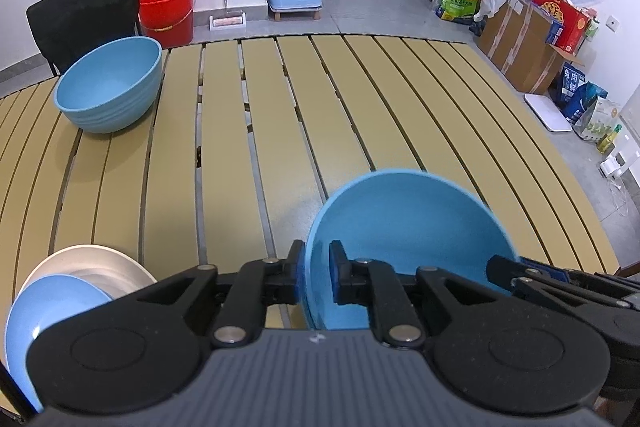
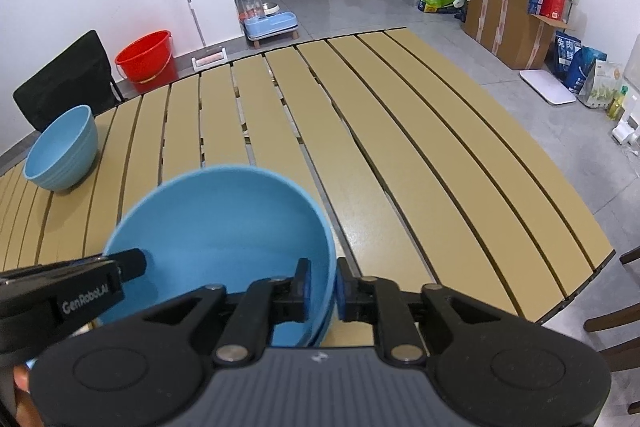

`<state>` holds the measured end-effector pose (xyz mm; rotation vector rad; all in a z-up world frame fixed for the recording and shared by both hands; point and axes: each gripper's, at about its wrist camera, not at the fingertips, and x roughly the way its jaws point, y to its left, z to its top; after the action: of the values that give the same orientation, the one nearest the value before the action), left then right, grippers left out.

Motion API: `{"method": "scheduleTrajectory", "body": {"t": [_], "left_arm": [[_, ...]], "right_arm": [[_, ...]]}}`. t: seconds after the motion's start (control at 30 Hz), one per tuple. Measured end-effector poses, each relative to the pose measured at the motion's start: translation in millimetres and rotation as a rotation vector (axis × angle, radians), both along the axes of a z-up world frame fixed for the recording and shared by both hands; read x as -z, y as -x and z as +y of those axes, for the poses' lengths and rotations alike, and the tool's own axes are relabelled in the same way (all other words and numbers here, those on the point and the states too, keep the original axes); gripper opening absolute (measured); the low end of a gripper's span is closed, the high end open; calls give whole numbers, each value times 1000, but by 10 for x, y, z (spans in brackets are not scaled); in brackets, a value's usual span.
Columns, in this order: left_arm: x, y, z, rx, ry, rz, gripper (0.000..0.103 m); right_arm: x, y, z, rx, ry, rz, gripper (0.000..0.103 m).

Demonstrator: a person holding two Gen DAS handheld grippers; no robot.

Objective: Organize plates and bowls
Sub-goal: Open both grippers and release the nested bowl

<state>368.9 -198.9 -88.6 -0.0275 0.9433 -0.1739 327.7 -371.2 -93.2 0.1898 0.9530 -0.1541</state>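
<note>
Two claws [image 1: 317, 277] [image 2: 323, 291] on blue bowl [image 1: 408, 247]

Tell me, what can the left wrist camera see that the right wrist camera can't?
Only the left wrist view shows the stacked plates at the table's near left: a blue one lying on a pale one. Only the right wrist view shows brown chair parts at its right edge. Both show the slatted table, the far blue bowl, the red bucket, and the near blue bowl, with the left gripper and the right gripper each at its rim.
</note>
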Motion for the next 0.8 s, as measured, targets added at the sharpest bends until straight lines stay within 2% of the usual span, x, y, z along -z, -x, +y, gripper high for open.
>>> {"method": "scheduleTrajectory", "body": {"t": [0.07, 0.13, 0.17, 0.23, 0.27, 0.33, 0.37, 0.47, 0.6, 0.8], "left_arm": [[-36, 21, 20, -1, 5, -17, 13], [-75, 34, 61, -10, 20, -21, 17], [-102, 50, 89, -13, 28, -29, 23], [-159, 81, 144, -26, 23, -49, 35], [-184, 98, 178, -32, 21, -60, 40], [-250, 150, 235, -36, 20, -81, 43], [-273, 169, 256, -37, 21, -85, 48], [-349, 253, 355, -54, 11, -108, 74], [-445, 422, 499, -75, 0, -143, 95], [-545, 699, 808, -112, 4, -174, 103]], "right_arm": [[-15, -1, -5, -4, -2, -2, 17], [-17, 14, -4, -5, -3, -3, 21], [-18, 21, -10, -3, -5, -3, 24], [-31, 51, -25, 4, -14, -7, 31], [-44, 85, -47, 6, -19, -12, 38], [-68, 124, -51, 5, -20, -22, 48], [-84, 153, -41, 2, -19, -27, 53], [-141, 212, -11, -2, -19, -39, 66], [-224, 309, 60, -19, -13, -56, 84], [-338, 502, 239, -48, -15, -76, 87]]}}
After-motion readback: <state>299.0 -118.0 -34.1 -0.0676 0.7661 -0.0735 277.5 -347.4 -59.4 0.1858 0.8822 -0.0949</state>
